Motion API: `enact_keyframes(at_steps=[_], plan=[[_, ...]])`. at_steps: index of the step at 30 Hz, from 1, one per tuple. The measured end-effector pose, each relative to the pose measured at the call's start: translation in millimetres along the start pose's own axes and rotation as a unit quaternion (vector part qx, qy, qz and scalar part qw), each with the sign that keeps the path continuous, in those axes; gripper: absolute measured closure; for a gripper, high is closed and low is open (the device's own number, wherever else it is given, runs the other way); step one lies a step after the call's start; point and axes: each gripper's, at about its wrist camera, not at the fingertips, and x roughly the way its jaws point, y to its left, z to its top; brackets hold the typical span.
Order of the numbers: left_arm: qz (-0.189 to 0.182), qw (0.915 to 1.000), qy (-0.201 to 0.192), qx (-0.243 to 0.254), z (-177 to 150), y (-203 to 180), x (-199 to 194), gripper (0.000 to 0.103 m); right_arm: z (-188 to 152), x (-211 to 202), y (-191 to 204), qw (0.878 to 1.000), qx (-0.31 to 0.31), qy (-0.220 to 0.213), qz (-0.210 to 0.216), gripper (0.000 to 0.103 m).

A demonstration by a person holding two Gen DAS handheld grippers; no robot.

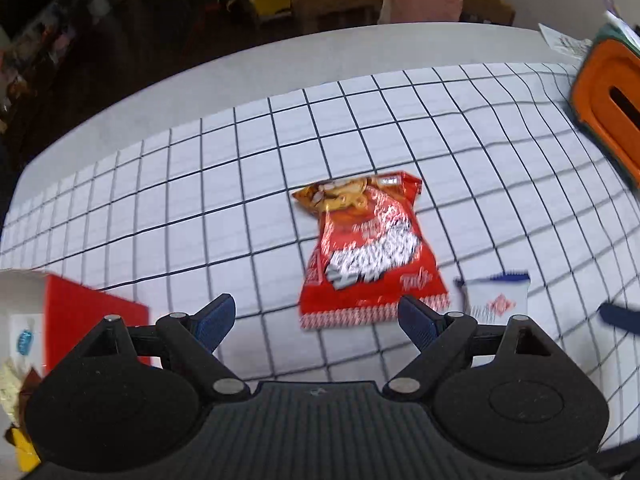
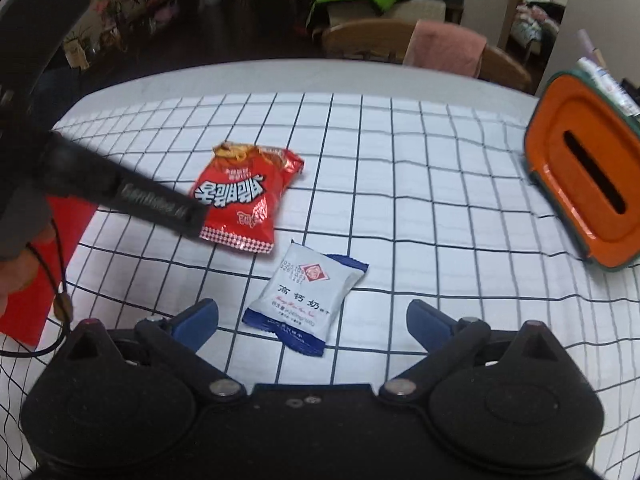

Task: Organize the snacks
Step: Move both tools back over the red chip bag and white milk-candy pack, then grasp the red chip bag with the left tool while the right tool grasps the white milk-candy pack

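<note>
A red snack bag (image 1: pixel 370 248) lies flat on the checked tablecloth, just ahead of my left gripper (image 1: pixel 316 322), which is open and empty. It also shows in the right wrist view (image 2: pixel 244 200), partly behind the left gripper's body (image 2: pixel 120 196). A white and blue snack packet (image 2: pixel 306 300) lies between the fingers of my right gripper (image 2: pixel 314 322), which is open and empty. The packet shows in the left wrist view (image 1: pixel 496 298) right of the red bag. A red and white box (image 1: pixel 72 320) with snacks inside sits at the left.
An orange and green container (image 2: pixel 588 184) with a slot stands at the right of the table; it also shows in the left wrist view (image 1: pixel 608 108). Wooden chairs with a pink cloth (image 2: pixel 444 48) stand beyond the far table edge (image 2: pixel 280 68).
</note>
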Motion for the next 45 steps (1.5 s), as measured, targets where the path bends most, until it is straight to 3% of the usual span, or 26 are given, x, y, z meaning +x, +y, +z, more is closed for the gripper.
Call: enact_keyframes(at_steps=[7,13,18,21,25,30,33,36,45], plan=[[-0.01,0.9994,0.019,-0.027,29,-8,27,0.014,13,33,-2,0.999,0.028,0.029,0.01,0.005],[-0.016,0.9988,0.03,-0.034,48,-17,45,0.014,15,47,-3,0.999,0.033,0.039,-0.013,0.008],[-0.044,0.9959,0.045,-0.064,58,-19,58,0.014,12,50,-1,0.998,0.035,0.04,-0.019,0.011],[-0.046,0.9959,0.057,-0.054,61,-28,69,0.014,7,52,1,0.998,0.041,0.043,-0.025,0.016],[-0.038,0.9962,0.062,-0.048,57,-33,80,0.014,2,49,6,0.998,0.032,0.029,-0.039,0.019],[-0.033,0.9972,0.05,-0.044,52,-34,82,0.014,-6,42,13,0.998,0.033,0.007,-0.057,0.03],[-0.036,0.9977,0.038,-0.042,39,-34,78,0.024,-8,36,18,0.998,0.03,-0.004,-0.058,0.049],[-0.041,0.9981,0.02,-0.042,20,-21,58,0.031,-12,32,17,0.998,0.037,-0.012,-0.057,0.055],[-0.042,0.9978,0.013,-0.05,-20,9,25,0.031,-18,21,-4,0.995,0.089,-0.018,-0.029,0.057]])
